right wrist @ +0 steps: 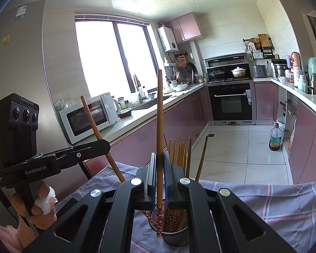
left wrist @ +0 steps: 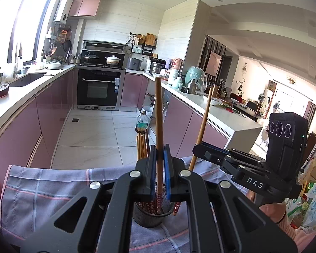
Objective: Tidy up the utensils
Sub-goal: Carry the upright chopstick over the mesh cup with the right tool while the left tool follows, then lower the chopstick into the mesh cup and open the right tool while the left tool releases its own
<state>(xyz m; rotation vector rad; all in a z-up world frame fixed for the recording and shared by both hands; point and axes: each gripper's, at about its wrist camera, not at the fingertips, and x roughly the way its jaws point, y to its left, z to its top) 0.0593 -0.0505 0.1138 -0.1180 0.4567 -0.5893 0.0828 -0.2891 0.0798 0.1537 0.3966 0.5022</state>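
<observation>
My left gripper (left wrist: 159,154) is shut on a brown chopstick (left wrist: 158,113), held upright with its patterned end down in a dark metal holder cup (left wrist: 149,215). My right gripper (right wrist: 159,160) is shut on another brown chopstick (right wrist: 159,113), upright, its lower end in front of the holder (right wrist: 174,235). Several chopsticks (right wrist: 179,151) stand in the holder. The right gripper (left wrist: 200,147) shows at the right of the left wrist view with its chopstick (left wrist: 204,122). The left gripper (right wrist: 104,143) shows at the left of the right wrist view with its chopstick (right wrist: 94,124).
The holder stands on a grey checked cloth (left wrist: 42,194) over a table, also in the right wrist view (right wrist: 284,206). Beyond lie a tiled kitchen floor (left wrist: 90,135), pink cabinets, an oven (left wrist: 99,88), a microwave (right wrist: 88,116) and an oil bottle (right wrist: 275,137).
</observation>
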